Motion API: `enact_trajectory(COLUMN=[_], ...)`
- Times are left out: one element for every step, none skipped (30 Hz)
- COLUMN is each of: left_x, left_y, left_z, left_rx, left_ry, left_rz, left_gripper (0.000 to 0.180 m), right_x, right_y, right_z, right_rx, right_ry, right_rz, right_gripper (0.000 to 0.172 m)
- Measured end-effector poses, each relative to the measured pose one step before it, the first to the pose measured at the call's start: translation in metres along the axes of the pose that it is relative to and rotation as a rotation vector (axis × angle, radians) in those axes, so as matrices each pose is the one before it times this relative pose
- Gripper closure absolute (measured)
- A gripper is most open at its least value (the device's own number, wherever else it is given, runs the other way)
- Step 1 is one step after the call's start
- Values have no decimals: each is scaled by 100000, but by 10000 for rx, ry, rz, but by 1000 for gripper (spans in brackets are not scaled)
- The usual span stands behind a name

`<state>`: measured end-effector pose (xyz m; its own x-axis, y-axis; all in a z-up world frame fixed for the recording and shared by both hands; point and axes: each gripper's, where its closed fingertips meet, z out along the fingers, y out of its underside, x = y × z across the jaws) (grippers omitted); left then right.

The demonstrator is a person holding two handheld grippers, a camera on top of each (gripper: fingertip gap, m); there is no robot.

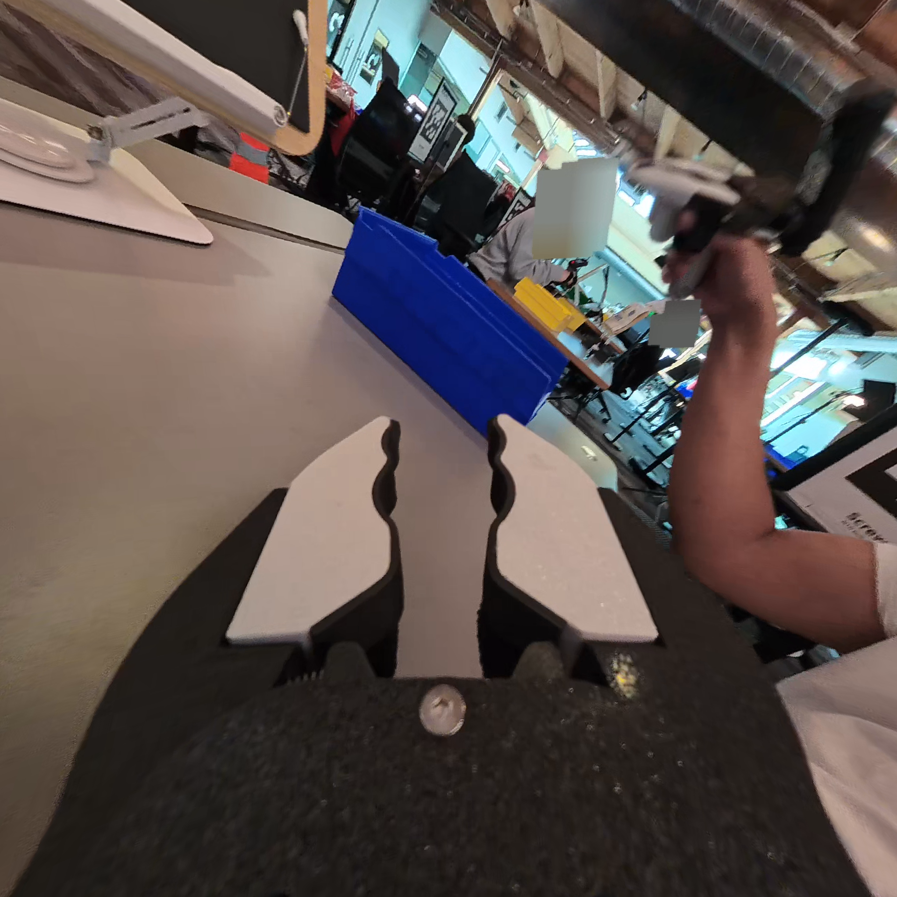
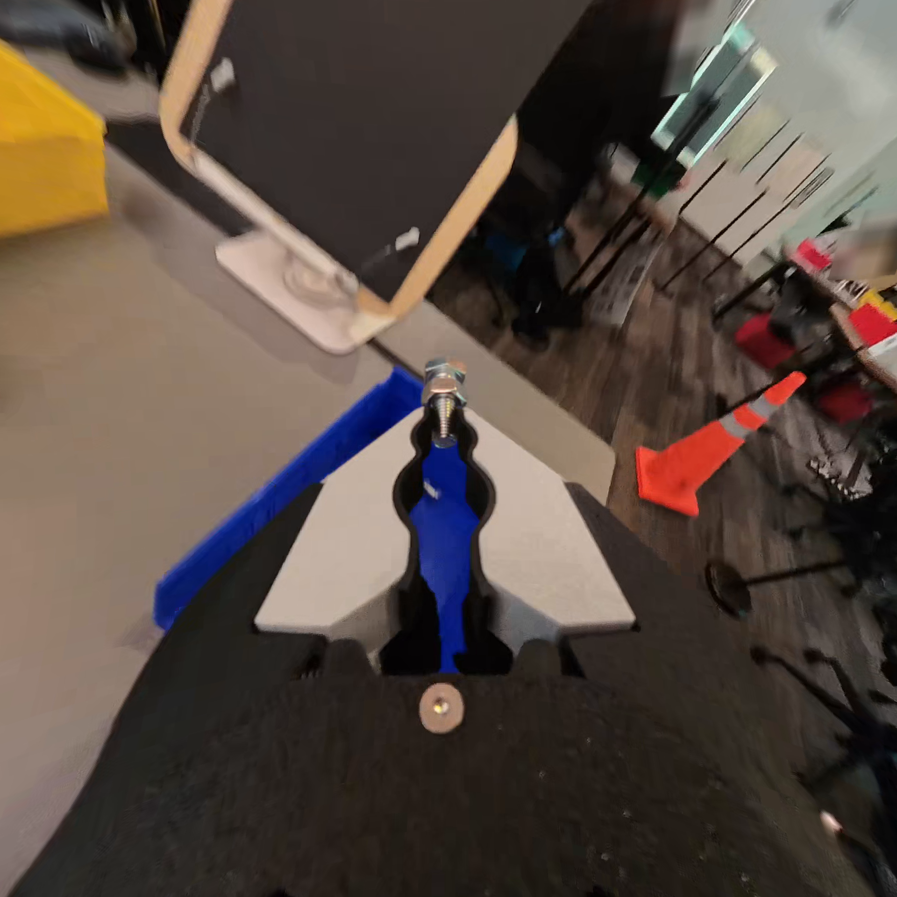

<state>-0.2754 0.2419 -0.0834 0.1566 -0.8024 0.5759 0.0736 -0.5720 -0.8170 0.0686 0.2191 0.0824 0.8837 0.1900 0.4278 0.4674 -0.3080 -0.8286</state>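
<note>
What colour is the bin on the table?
The bin is plain bright blue. It shows best in the left wrist view.

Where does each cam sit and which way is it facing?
Left wrist: on the left gripper, low over the grey table, facing the blue bin; jaws apart, nothing between them; the person's other arm is raised at right.
Right wrist: on the right gripper, above the bin, clamping a bolt with nuts.
Shared: bin, table, black board.
</note>
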Motion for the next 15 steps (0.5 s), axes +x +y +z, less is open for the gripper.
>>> enact_trajectory(left_x=[219, 178, 118, 86, 84, 96, 85, 60, 21, 13, 41, 27, -19, -18, 8], left_y=[-73, 42, 206, 311, 341, 302, 215, 156, 96, 59, 59, 68, 64, 25, -8], left_z=[45, 118, 173, 190, 173, 146, 123, 88, 69, 43, 58, 46, 35, 11, -3], left_rx=[70, 16, -80, -152, -181, -171, -132, -98, -74, -47, -38, -46, -37, -7, 12], left_ry=[170, 98, 25, -18, -35, -50, -59, -68, -79, -68, -27, -3, -7, -1, 25], left_rz=[-176, -89, 29, 121, 166, 186, 201, 202, 183, 155, 116, 64, 15, -18, -40], left_gripper=[147, 147, 147, 146, 147, 146, 146, 146, 146, 146, 145, 145, 145, 145, 145], right_x=[-34, 158, 144, -77, -653, -1401, -1844, -1626, -1179, -889, -772, -881, -935, -789, -506], right_y=[1562, 1482, 1513, 1555, 1622, 1744, 1677, 1394, 1091, 756, 370, 122, 24, 3, 2], right_z=[546, 673, 836, 969, 1072, 1116, 1206, 1266, 1222, 1108, 998, 916, 888, 866, 827], right_rx=[-521, -488, -528, -586, -679, -746, -679, -611, -593, -539, -323, -163, -114, -109, -120], right_ry=[-142, -59, -98, -233, -521, -825, -958, -802, -587, -511, -511, -601, -635, -549, -415], right_rz=[-143, -39, 45, 102, -53, -393, -654, -651, -468, -196, -47, -7, -29, -64, -32], right_gripper=[163, 162, 162, 162, 162, 162, 162, 162, 162, 162, 163, 163, 163, 163, 163])
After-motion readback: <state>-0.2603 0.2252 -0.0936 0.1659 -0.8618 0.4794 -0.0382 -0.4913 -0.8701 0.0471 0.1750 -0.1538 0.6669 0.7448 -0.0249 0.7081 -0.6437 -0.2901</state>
